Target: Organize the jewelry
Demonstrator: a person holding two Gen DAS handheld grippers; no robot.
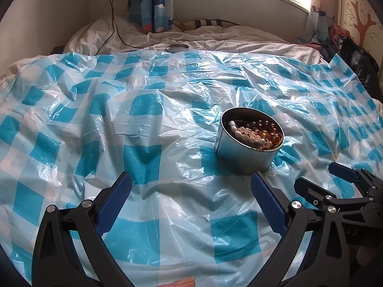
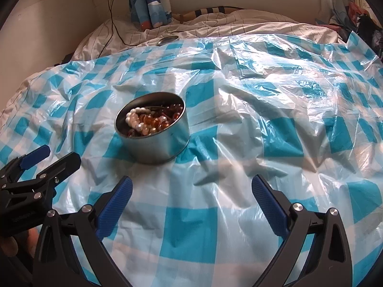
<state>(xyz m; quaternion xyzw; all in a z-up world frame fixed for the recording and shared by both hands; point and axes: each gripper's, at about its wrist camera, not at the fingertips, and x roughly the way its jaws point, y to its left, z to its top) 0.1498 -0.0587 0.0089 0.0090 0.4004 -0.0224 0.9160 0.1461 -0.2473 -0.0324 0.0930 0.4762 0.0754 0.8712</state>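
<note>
A round metal tin [image 1: 241,154] [image 2: 158,147] stands open on the blue-and-white checked plastic sheet [image 1: 148,119] [image 2: 263,119]. It holds bead jewelry [image 1: 257,132] [image 2: 150,119]: white pearl beads and amber and dark red beads. Its round lid [image 1: 177,47] [image 2: 168,40] lies far back on the white bedding. My left gripper [image 1: 191,184] is open and empty, near side of the tin and a little left of it. My right gripper [image 2: 191,186] is open and empty, near side of the tin and a little right. Each gripper shows in the other's view [image 1: 335,179] [image 2: 50,157].
The sheet covers a rumpled bed with striped white bedding [image 1: 215,40] [image 2: 239,26]. A black cable [image 1: 115,24] [image 2: 112,24] runs down from a wall socket. A patterned curtain [image 1: 150,4] [image 2: 148,2] hangs at the back. Dark clothes [image 1: 359,64] lie at the far right.
</note>
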